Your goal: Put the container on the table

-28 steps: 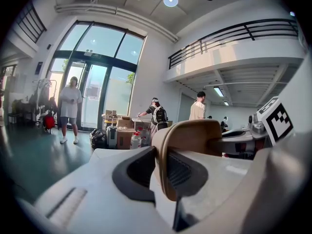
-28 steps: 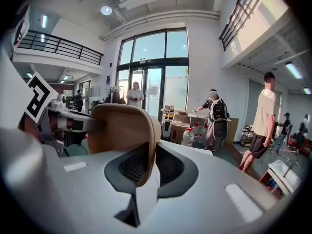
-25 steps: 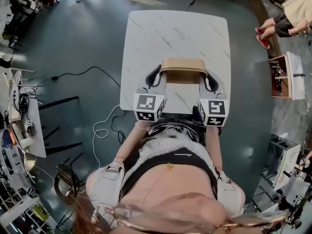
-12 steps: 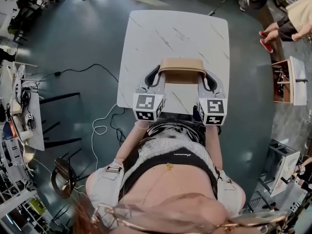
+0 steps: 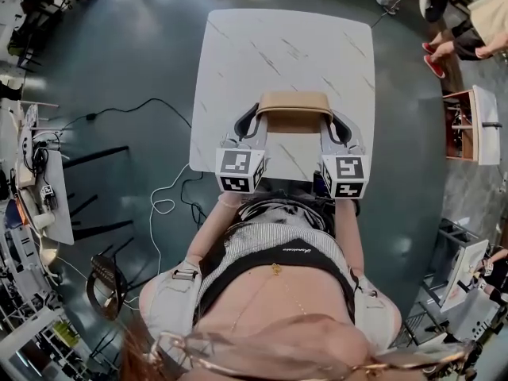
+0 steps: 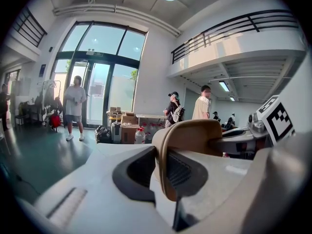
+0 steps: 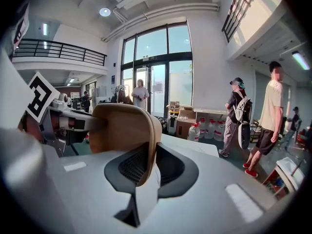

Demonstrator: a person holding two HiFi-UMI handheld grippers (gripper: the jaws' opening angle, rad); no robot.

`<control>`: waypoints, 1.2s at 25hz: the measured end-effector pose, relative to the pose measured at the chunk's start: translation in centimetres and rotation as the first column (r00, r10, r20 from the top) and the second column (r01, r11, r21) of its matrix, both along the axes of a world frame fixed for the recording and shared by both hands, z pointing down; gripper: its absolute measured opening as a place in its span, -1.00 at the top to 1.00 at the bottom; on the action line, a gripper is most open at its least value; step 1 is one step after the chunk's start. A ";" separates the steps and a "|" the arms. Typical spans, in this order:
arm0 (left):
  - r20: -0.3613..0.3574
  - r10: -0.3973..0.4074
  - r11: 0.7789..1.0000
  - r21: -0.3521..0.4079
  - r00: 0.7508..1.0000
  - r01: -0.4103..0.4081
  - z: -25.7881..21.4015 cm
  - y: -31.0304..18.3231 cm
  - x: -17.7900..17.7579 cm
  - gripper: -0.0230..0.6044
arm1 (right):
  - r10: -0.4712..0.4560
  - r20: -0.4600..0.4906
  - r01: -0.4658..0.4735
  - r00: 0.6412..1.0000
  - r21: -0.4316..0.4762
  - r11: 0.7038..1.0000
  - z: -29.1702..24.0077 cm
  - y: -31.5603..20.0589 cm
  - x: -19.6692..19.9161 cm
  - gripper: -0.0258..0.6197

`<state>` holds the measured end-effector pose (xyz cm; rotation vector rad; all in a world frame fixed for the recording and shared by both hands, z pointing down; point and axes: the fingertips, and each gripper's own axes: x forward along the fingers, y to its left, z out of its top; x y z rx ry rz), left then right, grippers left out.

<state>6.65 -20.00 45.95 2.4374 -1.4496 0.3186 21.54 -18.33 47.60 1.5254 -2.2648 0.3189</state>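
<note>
Bystanders, water jugs, cardboard boxes behind.

The container is hiding the counter beneath it, leaving contact untellable. The left claw and right claw are covering its ends and parts of the counter's near edge.

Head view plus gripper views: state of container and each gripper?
container: held at its two ends between both grippers, over the near half of the table; touching it or not, cannot tell.
left gripper: shut on the container's left rim.
right gripper: shut on the container's right rim.
</note>
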 end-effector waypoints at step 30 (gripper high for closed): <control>0.019 0.031 0.996 -0.088 0.999 -0.030 5.5 -2.5 0.6 0.80 | 0.013 -0.006 -0.014 1.000 -0.092 0.996 5.4 -1.9 0.4 0.70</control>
